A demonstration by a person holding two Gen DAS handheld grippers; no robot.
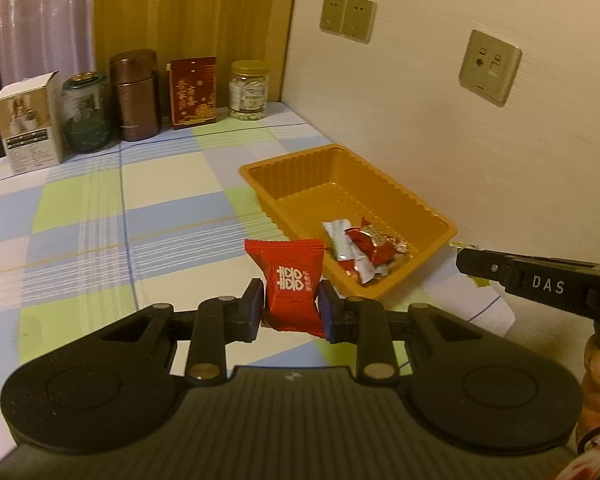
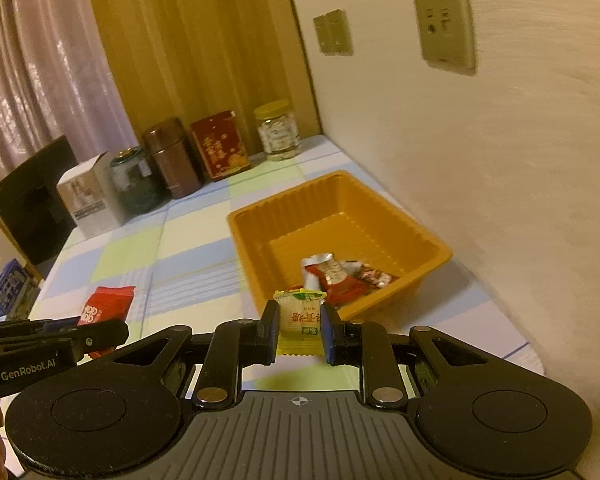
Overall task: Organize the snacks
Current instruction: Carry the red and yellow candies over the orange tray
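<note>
Left wrist view: two snacks on their way to the orange tray

The left gripper (image 1: 291, 304) is pinching a red candy packet (image 1: 293, 286), jaws narrowed onto its sides, just short of the orange tray's (image 1: 384, 188) near rim. The right gripper (image 2: 299, 330) is clamping a yellow candy packet (image 2: 299, 320) before that same rim. Wrapped sweets (image 1: 360, 246) are already lying in the tray's near corner. This looks like the carrying step; next, each packet needs lifting over the rim before release.

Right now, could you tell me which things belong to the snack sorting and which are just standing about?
Job: red packet in left gripper; yellow packet in right gripper; orange tray; wrapped snacks inside.
Bystanders: white box, green jar, brown canister, red tin, pill jar.
</note>
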